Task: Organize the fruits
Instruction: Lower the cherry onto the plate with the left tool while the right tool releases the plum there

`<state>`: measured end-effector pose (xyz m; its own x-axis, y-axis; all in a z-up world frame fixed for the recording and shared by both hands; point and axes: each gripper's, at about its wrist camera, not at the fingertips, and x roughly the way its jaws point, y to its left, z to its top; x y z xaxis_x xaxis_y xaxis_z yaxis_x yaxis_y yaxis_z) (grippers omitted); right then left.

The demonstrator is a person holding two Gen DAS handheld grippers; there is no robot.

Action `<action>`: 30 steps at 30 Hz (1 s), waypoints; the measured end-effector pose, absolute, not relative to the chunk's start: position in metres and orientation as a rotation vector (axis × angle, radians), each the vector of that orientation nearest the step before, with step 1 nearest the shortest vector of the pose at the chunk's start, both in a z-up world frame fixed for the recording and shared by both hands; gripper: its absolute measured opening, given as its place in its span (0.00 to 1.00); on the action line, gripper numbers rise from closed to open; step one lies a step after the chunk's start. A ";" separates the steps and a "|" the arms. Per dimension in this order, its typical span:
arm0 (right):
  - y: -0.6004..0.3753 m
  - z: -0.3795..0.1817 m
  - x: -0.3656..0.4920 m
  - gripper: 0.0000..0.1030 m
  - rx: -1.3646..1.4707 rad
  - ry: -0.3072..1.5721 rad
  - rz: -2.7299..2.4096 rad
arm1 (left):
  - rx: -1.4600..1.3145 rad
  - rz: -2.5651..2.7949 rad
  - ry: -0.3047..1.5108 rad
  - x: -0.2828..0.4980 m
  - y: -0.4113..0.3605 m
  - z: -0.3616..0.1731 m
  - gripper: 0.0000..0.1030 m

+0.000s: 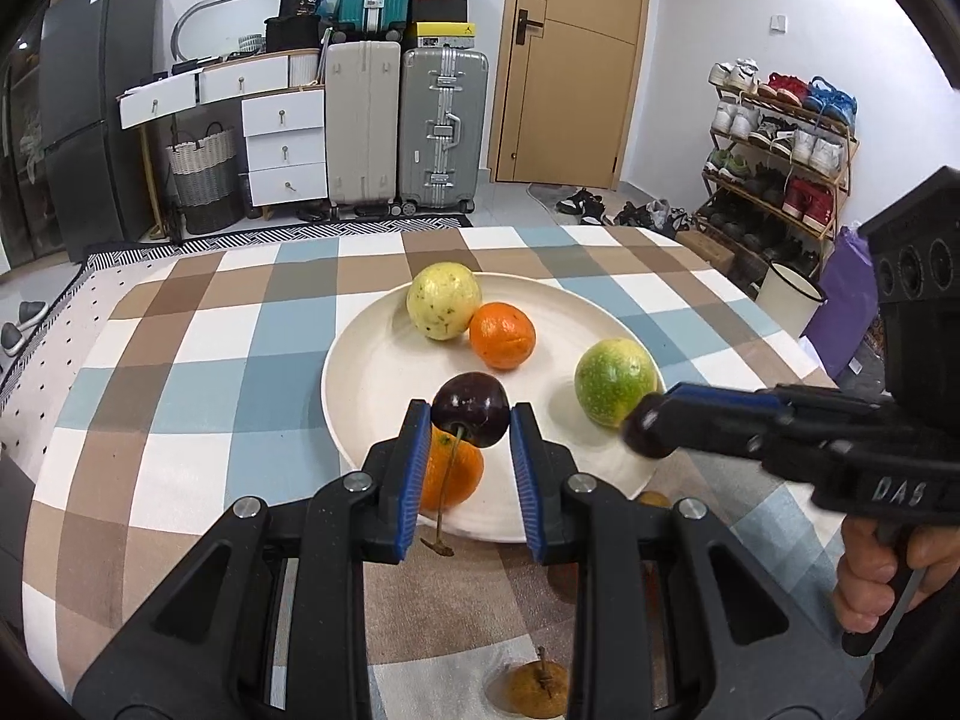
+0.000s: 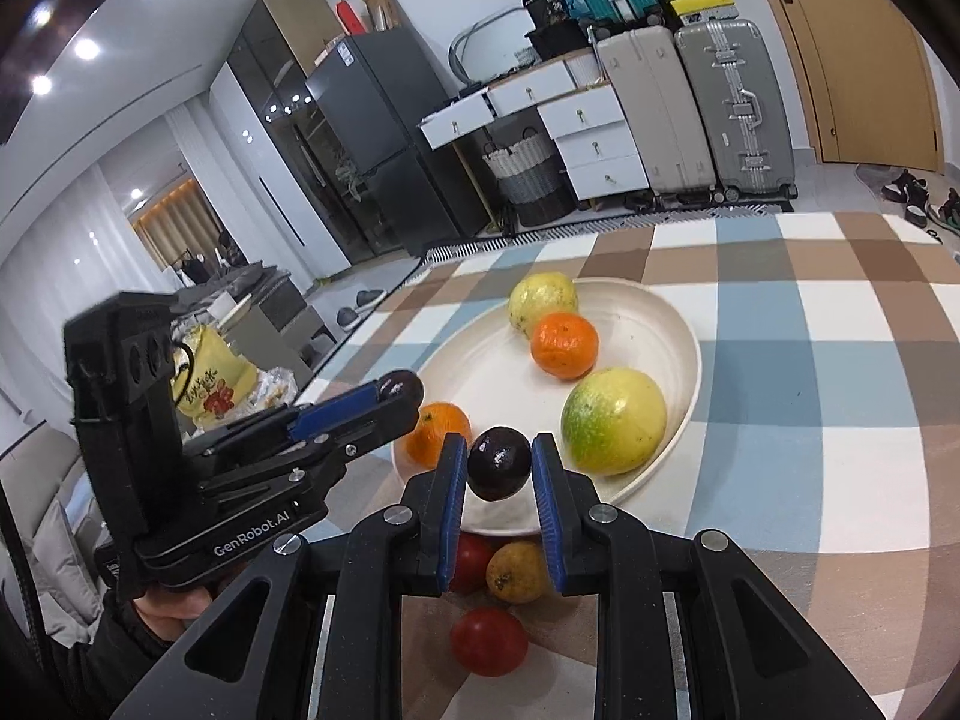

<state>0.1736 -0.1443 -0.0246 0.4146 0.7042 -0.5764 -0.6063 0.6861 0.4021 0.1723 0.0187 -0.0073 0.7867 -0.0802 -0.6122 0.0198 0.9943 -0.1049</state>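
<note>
left wrist view: four fruits on plate point(image 1: 360, 360); both grippers point(image 1: 471, 414) point(image 2: 499, 462) clamp dark cherries point(image 1: 471, 408) point(image 2: 499, 463) above it; small fruits point(image 2: 489, 642) remain on table.

Two dark cherries, one point(image 1: 471, 410) with its stem hanging down, the other point(image 2: 499, 463) stemless, both held over the near edge of the cream plate point(image 1: 384, 360), which already has two oranges and two yellow-green passion fruits.
</note>
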 end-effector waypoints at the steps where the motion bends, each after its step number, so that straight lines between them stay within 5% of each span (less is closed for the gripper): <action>1: -0.141 -0.026 0.173 0.22 0.118 0.792 0.822 | -0.092 -0.056 0.666 0.172 0.018 -0.008 0.23; 10: -0.134 -0.025 0.170 0.22 0.070 0.748 0.804 | -0.086 -0.069 0.670 0.173 0.015 -0.012 0.24; 13: -0.137 -0.021 0.168 0.29 0.051 0.734 0.788 | -0.094 -0.064 0.673 0.171 0.017 -0.009 0.26; 18: -0.147 -0.015 0.165 0.50 0.037 0.706 0.748 | -0.125 -0.044 0.653 0.161 0.028 -0.001 0.61; 21: -0.156 -0.013 0.163 0.77 0.037 0.693 0.732 | -0.148 -0.020 0.624 0.152 0.035 0.006 0.83; 23: -0.161 -0.012 0.160 0.91 0.035 0.692 0.737 | -0.155 -0.008 0.607 0.144 0.039 0.010 0.85; 25: -0.164 -0.011 0.156 0.94 0.021 0.689 0.731 | -0.155 0.007 0.603 0.140 0.042 0.012 0.98; 30: -0.168 -0.010 0.154 0.99 0.008 0.703 0.726 | -0.167 0.020 0.597 0.127 0.047 0.016 1.00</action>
